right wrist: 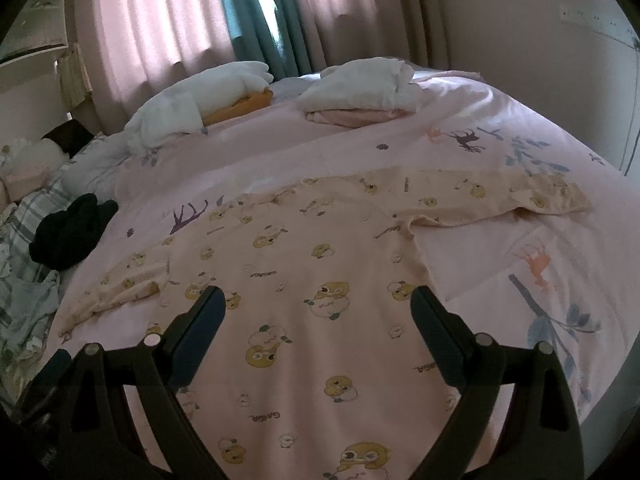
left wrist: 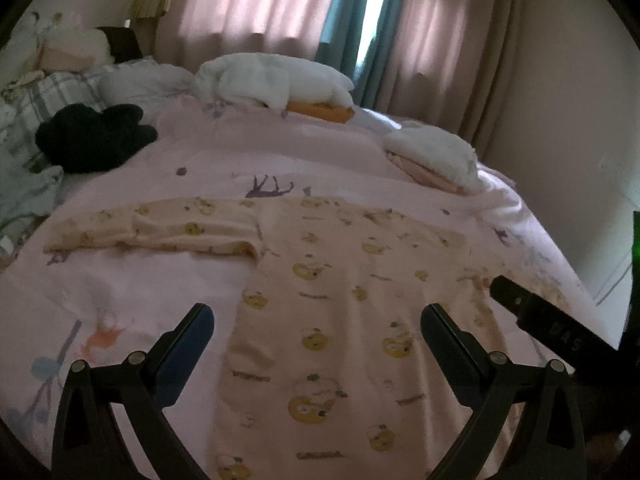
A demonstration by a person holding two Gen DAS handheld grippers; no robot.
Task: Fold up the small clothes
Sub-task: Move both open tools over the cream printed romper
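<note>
Far left on the pink bedspread (left wrist: 328, 152), a black garment (left wrist: 92, 138) lying bunched. Then the left gripper (left wrist: 318, 326), jaws wide apart, gripping nothing, hovering over the peach duck-print shirt (left wrist: 340, 300) spread flat mid-bed, sleeves out to both sides. Right gripper (right wrist: 316, 308) likewise spread and empty above the same shirt. Beyond, near the curtains (right wrist: 160, 20), two folded piles (right wrist: 360, 92).
</note>
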